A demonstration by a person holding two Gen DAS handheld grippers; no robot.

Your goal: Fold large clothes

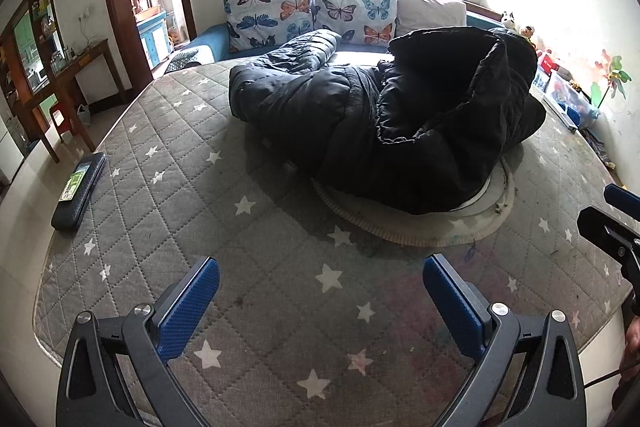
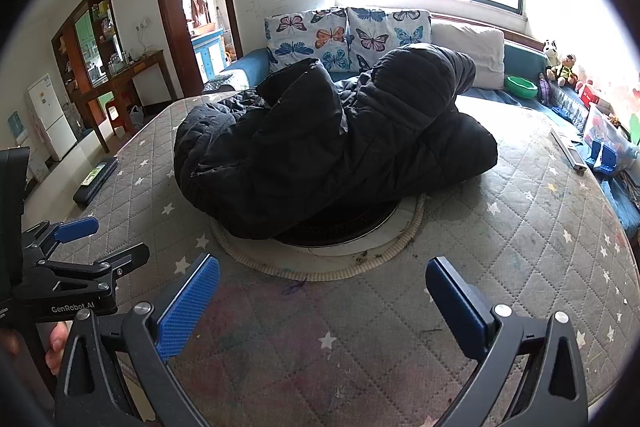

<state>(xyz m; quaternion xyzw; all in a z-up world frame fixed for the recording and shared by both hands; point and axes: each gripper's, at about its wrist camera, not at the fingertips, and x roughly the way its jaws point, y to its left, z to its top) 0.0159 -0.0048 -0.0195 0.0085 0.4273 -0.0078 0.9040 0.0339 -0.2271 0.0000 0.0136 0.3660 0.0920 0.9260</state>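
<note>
A big black padded jacket [image 1: 384, 115] lies crumpled in a heap on the grey star-quilted table cover [image 1: 200, 219], partly over a round inset plate [image 1: 420, 227]. The right wrist view shows the same jacket [image 2: 328, 147] bunched with a sleeve thrown over the top. My left gripper [image 1: 320, 267] hovers open above the near part of the cover, well short of the jacket. Beside it, my right gripper [image 2: 322, 267] is also open and holds nothing. The left gripper [image 2: 96, 239] shows at the left edge of the right wrist view, and the right gripper [image 1: 616, 223] at the left view's right edge.
A dark flat case [image 1: 78, 191] lies at the cover's left edge. Butterfly cushions [image 1: 308, 11] and a white pillow [image 1: 432, 11] line a blue sofa behind. Toys and boxes [image 2: 600, 131] crowd the right side. A wooden desk [image 1: 72, 75] and doorway stand at left.
</note>
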